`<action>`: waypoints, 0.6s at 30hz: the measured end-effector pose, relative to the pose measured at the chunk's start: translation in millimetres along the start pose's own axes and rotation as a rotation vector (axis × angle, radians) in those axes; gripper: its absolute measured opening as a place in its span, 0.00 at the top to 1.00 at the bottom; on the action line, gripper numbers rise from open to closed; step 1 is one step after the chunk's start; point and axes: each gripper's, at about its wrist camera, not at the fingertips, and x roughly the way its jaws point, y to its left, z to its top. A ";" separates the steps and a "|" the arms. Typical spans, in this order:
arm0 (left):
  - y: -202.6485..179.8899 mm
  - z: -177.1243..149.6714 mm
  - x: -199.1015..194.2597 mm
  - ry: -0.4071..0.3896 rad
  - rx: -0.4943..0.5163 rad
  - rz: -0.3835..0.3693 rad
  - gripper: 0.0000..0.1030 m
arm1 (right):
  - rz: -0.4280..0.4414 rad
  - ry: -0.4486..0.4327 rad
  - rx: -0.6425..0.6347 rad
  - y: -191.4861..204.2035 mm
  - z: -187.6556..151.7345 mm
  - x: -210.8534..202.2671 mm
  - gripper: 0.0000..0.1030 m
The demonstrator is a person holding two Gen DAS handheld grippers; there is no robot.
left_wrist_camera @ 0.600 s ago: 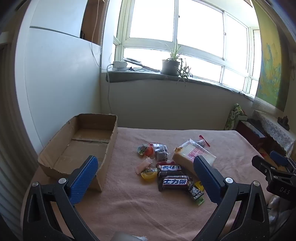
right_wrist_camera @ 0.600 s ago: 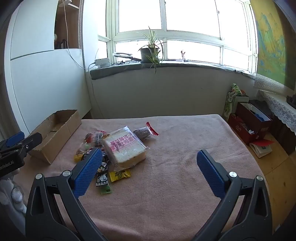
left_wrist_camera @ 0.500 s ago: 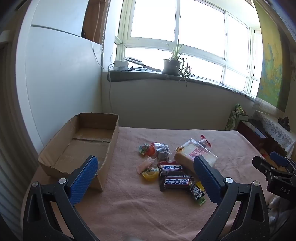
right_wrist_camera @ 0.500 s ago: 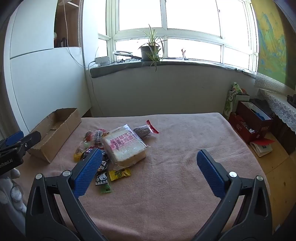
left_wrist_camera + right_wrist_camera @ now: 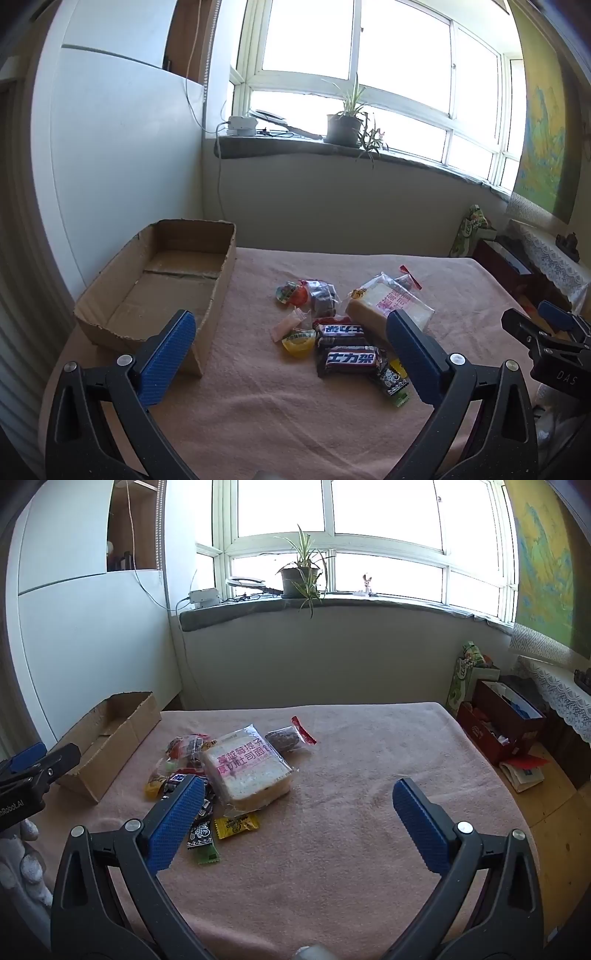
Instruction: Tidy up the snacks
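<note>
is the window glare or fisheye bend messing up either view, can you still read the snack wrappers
Left wrist view: window blown out white, walls bowed at the edges, chocolate bars sharp and readable. Right wrist view: same glare, bread bag print legible, corners darkened.

A potted plant stands on the grey windowsill, with a white power adapter near its left end. A landscape painting hangs on the right wall. A red box sits on the wooden floor, beside a lace-covered shelf.
</note>
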 end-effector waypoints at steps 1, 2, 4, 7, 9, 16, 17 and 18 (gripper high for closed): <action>0.1 0.1 0.3 0.002 -0.001 0.001 0.01 | 0.000 -0.001 0.003 -0.4 -0.1 -1.7 0.00; 0.2 0.1 0.5 0.004 -0.003 0.001 0.01 | 0.001 0.000 0.007 -0.6 0.0 -2.2 0.00; 0.1 0.3 -0.1 0.005 -0.004 -0.001 0.01 | 0.003 0.003 0.010 -0.8 -0.2 -2.6 0.00; -2.0 0.6 0.0 0.005 -0.002 -0.003 0.01 | 0.000 0.003 0.004 -0.8 -0.4 -3.1 0.00; -2.3 0.4 0.2 0.005 -0.002 -0.004 0.01 | 0.000 0.004 0.005 -0.8 -0.3 -3.3 0.00; -2.4 1.1 -0.2 0.003 0.000 -0.004 0.01 | 0.000 -0.005 0.009 -1.4 -0.4 -5.8 0.00; -2.5 1.2 -0.3 0.002 -0.001 -0.005 0.01 | 0.001 -0.005 0.009 -1.4 0.1 -6.3 0.00; -2.6 1.1 -0.3 0.003 -0.002 -0.007 0.01 | 0.001 -0.007 0.007 -1.4 0.0 -6.8 0.00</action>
